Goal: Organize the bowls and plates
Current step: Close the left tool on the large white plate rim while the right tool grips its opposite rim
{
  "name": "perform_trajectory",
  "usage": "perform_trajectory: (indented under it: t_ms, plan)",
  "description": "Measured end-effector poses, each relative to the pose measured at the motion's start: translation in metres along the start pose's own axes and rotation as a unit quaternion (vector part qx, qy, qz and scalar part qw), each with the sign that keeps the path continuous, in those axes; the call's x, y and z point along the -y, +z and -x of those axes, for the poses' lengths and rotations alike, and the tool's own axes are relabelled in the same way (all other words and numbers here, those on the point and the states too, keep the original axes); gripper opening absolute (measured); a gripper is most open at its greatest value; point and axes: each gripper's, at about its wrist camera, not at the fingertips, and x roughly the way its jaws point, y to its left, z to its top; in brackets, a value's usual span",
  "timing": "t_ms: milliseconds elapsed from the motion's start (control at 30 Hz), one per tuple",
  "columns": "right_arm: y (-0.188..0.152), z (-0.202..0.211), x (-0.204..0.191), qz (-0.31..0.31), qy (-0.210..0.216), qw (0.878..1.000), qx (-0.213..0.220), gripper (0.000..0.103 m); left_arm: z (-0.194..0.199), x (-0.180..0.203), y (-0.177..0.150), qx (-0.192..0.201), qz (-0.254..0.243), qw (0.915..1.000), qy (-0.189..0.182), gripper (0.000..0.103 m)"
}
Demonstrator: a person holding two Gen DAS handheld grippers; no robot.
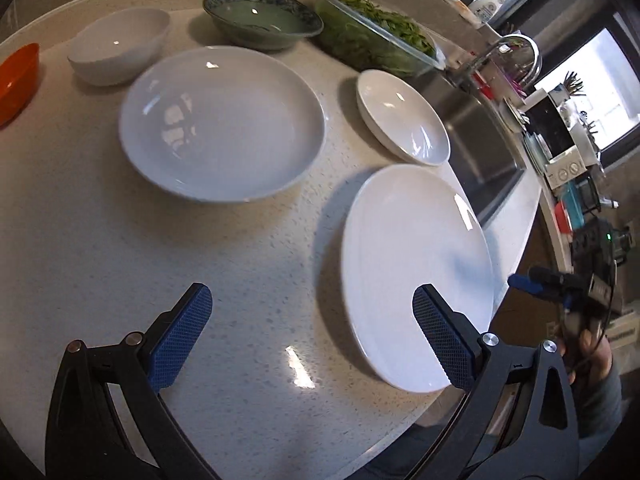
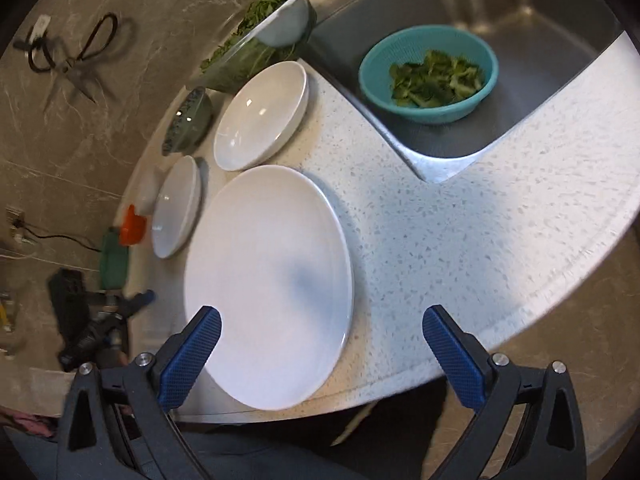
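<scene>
A large flat white plate (image 1: pixel 416 276) (image 2: pixel 268 284) lies near the counter's front edge. Behind it sit a deep white plate (image 1: pixel 222 124) (image 2: pixel 176 208), a small shallow white bowl (image 1: pixel 402 116) (image 2: pixel 262 114), a round white bowl (image 1: pixel 120 50), a green patterned bowl (image 1: pixel 262 18) (image 2: pixel 188 122) and an orange bowl (image 1: pixel 18 78) (image 2: pixel 132 228). My left gripper (image 1: pixel 312 296) hovers open over bare counter, its right finger over the flat plate's near rim. My right gripper (image 2: pixel 322 316) is open above that plate's near right edge, holding nothing.
A glass container of leafy greens (image 1: pixel 376 36) (image 2: pixel 256 36) stands at the back by the steel sink (image 1: pixel 480 148) (image 2: pixel 540 20). A teal colander (image 2: pixel 430 74) with chopped greens sits in the sink. The speckled countertop (image 2: pixel 460 240) has free room right of the flat plate.
</scene>
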Motion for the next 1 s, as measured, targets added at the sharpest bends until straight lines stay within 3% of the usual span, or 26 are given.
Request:
perform_trajectory:
  t_ms: [133,200,267,567,700,900,1000]
  plan:
    - [0.014,-0.011,0.023,-0.019,0.079,0.996,-0.023,0.103,-0.024,-0.005,-0.010,-0.022,0.034,0.9990,-0.020,0.100]
    - [0.019,-0.017,0.030,-0.023,0.098,0.994,-0.028,0.102,-0.037,-0.004,-0.008,-0.039,0.040,0.9982,-0.019,0.090]
    - [0.023,-0.023,0.034,-0.025,0.115,0.993,-0.033,0.093,-0.046,-0.003,-0.006,-0.052,0.044,0.9972,-0.033,0.071]
    - [0.034,-0.040,0.044,-0.019,0.149,0.987,-0.062,0.054,-0.059,0.008,0.007,-0.066,0.037,0.9955,-0.057,0.066]
    - [0.037,-0.047,0.048,-0.020,0.166,0.983,-0.080,0.043,-0.059,0.005,0.011,-0.074,0.038,0.9938,-0.073,0.062]
    - [0.044,-0.053,0.056,-0.024,0.185,0.977,-0.106,0.039,-0.064,0.007,0.013,-0.095,0.029,0.9906,-0.094,0.050]
    - [0.046,-0.055,0.059,-0.027,0.195,0.974,-0.112,0.037,-0.067,0.006,0.010,-0.110,0.031,0.9881,-0.103,0.040]
